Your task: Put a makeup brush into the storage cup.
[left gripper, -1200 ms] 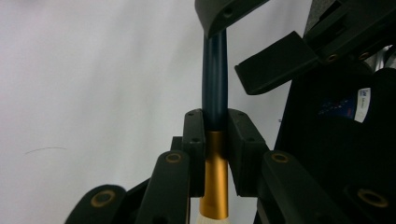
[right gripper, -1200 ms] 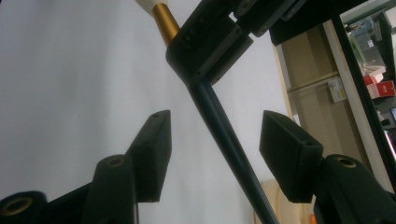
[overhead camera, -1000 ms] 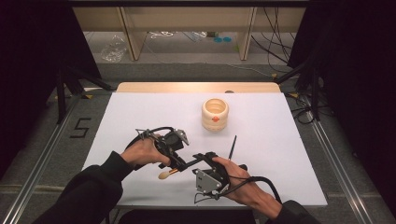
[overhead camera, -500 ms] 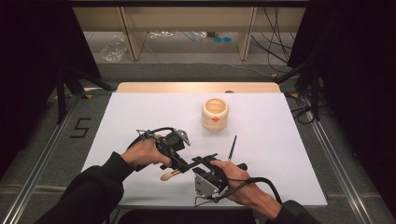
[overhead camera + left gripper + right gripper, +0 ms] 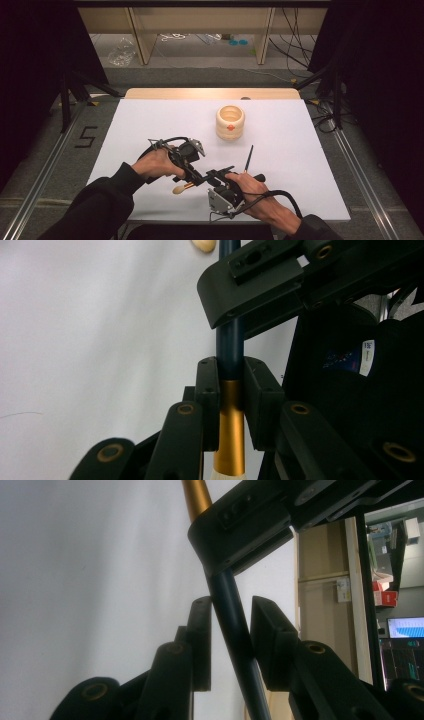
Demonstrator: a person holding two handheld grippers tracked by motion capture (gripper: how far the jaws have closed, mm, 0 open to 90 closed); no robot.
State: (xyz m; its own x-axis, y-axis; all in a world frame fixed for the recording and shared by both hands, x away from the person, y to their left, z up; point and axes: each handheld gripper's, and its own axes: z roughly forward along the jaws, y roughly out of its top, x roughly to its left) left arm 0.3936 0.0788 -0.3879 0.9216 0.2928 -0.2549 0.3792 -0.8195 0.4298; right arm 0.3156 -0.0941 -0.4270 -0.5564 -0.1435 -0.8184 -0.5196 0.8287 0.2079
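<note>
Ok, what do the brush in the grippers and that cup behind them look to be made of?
Brush: dark blue glossy handle, probably lacquered wood or plastic; gold band with a metallic sheen, likely a metal ferrule; pale bristle tip.
Cup: light tan, matte, ribbed wall, looks like unfinished wood or bamboo, though the grain is too small to tell.
</note>
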